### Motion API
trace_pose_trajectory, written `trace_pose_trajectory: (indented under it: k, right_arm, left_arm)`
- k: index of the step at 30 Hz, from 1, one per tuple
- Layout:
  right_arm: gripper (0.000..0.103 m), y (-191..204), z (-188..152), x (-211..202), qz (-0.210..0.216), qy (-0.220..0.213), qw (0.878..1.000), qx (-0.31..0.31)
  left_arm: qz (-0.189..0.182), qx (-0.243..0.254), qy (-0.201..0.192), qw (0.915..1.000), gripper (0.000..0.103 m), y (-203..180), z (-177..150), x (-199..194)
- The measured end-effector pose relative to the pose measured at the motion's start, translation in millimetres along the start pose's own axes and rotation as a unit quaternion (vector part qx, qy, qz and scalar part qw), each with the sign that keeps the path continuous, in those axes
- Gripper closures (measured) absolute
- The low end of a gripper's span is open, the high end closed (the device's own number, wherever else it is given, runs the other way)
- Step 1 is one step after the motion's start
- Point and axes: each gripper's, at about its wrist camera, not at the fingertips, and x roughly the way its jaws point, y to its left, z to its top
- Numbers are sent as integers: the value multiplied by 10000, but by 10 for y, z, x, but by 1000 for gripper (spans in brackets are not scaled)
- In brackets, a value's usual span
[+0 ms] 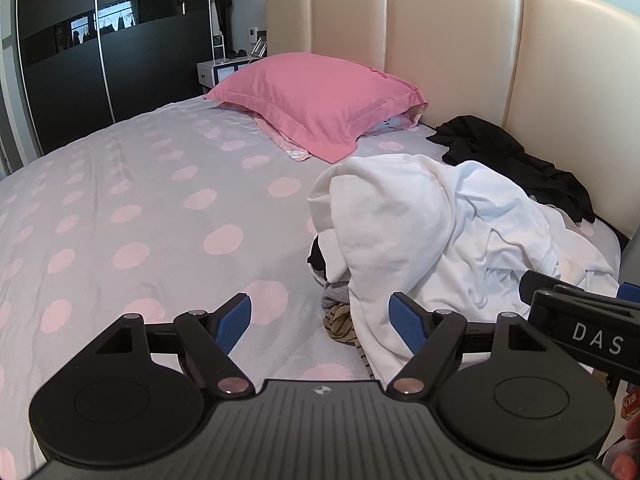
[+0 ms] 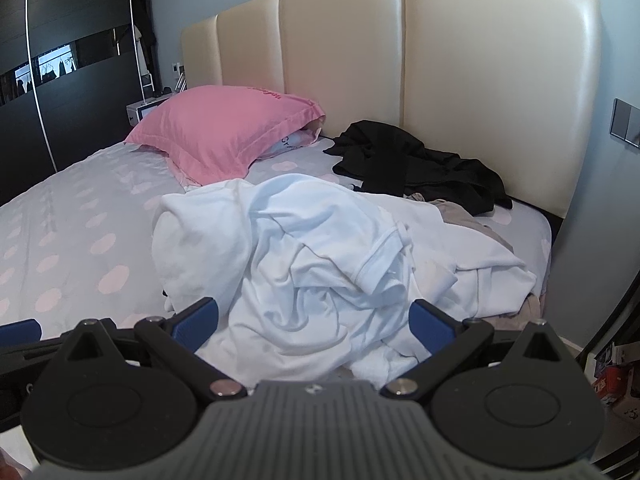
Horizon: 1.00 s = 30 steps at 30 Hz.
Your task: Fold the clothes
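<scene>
On a bed [image 1: 120,184] spread with a grey cover dotted in pale pink, a dark wardrobe [image 1: 80,60] stands at far left and a pink pillow [image 1: 320,100] rests against the cream padded headboard [image 1: 460,40]. The left gripper [image 1: 320,320] hovers low over the cover, its blue-padded jaws spread wide with nothing between them, just beside the near edge of a heap of white clothes [image 2: 312,248]. A striped garment [image 1: 340,322] and something dark peek from under that heap. Further right, the right gripper [image 2: 314,320] hangs over the middle of the white pile, its jaws likewise wide apart and gripping nothing. A crumpled black garment [image 2: 412,164] lies beyond, against the headboard, with a beige piece [image 2: 460,212] showing between it and the white pile. Folding has not begun. The risk, as it appears, lies in the tangle: several white items overlap, so a pinch into the heap could catch two layers at once and drag the buried pieces along, or lift a sleeve rather than a hem.
</scene>
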Motion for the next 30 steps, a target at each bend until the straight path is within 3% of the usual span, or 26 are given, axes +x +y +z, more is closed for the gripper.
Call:
trace_pose_trajectory:
  k: [30]
  right_arm:
    - [1, -11, -10, 29, -42, 42, 10000, 73]
  left_arm:
    - [-49, -126, 83, 9999, 28, -42, 35, 32]
